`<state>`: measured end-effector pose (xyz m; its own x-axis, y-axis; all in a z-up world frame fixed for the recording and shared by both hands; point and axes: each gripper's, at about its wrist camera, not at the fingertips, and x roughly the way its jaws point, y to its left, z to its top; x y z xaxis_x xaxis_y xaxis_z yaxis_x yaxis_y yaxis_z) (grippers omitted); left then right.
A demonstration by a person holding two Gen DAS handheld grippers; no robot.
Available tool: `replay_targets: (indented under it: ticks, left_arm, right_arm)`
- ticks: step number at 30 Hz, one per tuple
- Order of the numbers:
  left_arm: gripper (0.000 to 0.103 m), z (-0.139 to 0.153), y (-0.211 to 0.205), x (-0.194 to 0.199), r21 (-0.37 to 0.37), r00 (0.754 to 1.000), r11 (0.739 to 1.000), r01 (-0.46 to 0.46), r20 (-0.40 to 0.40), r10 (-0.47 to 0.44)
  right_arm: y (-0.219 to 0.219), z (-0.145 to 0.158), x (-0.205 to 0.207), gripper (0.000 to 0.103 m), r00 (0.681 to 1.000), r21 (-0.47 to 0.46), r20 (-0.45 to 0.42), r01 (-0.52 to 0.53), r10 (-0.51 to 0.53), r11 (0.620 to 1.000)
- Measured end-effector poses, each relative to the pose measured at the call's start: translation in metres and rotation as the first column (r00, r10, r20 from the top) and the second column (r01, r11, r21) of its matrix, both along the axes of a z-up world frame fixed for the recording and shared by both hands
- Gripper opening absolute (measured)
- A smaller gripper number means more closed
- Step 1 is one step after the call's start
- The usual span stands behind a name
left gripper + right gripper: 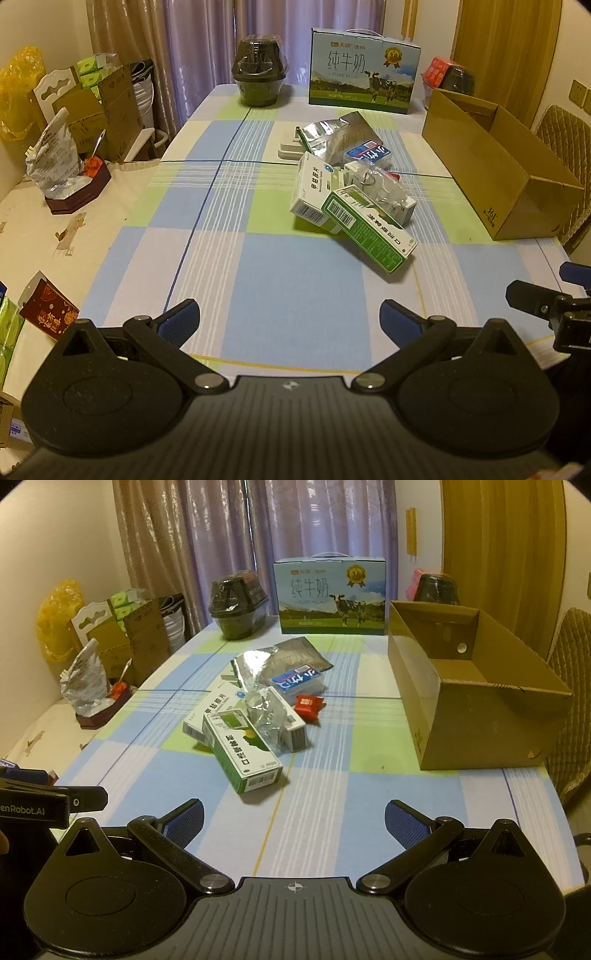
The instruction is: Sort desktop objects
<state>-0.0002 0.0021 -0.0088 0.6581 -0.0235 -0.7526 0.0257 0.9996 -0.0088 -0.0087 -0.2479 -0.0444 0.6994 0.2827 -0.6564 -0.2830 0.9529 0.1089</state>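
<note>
both tools, left tool and right tool, spread wide, empty, near desk edge. sorting not begun. next: reach green box, carry right into cardboard box.

Matte black plastic left gripper with two round, disc-like lobes, each topped by a triangular cut-out. Angled black link arms pinned with silver round-head screws. Blue textured pads on the fingers. Ribbed grey centre plate bearing a small white emblem. Same build on the matte black right gripper: blue pads, silver pivots, ribbed grey plate marked with a white crosshair. White lettering "enRobot.AI" on the side of the left unit.
</note>
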Motion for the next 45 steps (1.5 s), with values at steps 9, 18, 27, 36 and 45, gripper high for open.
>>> replay_targets:
  ticks: [9, 18, 27, 36, 45]
  left_arm:
    - [0.102, -0.0015, 0.0002, 0.001, -0.002, 1.0, 1.0, 0.0, -0.007, 0.0]
    - [0.102, -0.0045, 0.0013, 0.0012, -0.004, 1.0, 1.0, -0.003, -0.011, 0.002]
    - [0.102, -0.0059, 0.0013, 0.0013, -0.01, 1.0, 1.0, -0.001, -0.016, 0.001]
    - [0.102, -0.0067, 0.0021, 0.0032, -0.007, 1.0, 1.0, -0.006, -0.028, 0.006]
    - [0.102, -0.0075, 0.0036, 0.0035, -0.006, 0.999, 1.0, -0.001, -0.034, 0.001]
  right_arm:
    - [-0.0008, -0.0025, 0.0005, 0.101, 1.0, 0.002, -0.008, 0.003, -0.003, 1.0]
    - [-0.0021, -0.0058, 0.0013, 0.101, 1.0, 0.004, -0.018, 0.005, -0.005, 1.0]
    - [-0.0032, -0.008, 0.0008, 0.101, 1.0, 0.007, -0.027, 0.006, -0.006, 1.0]
    - [-0.0048, -0.0084, 0.003, 0.101, 0.999, 0.01, -0.036, 0.012, -0.012, 1.0]
    - [-0.0055, -0.0091, 0.0053, 0.101, 0.999, 0.007, -0.043, 0.017, -0.016, 1.0]
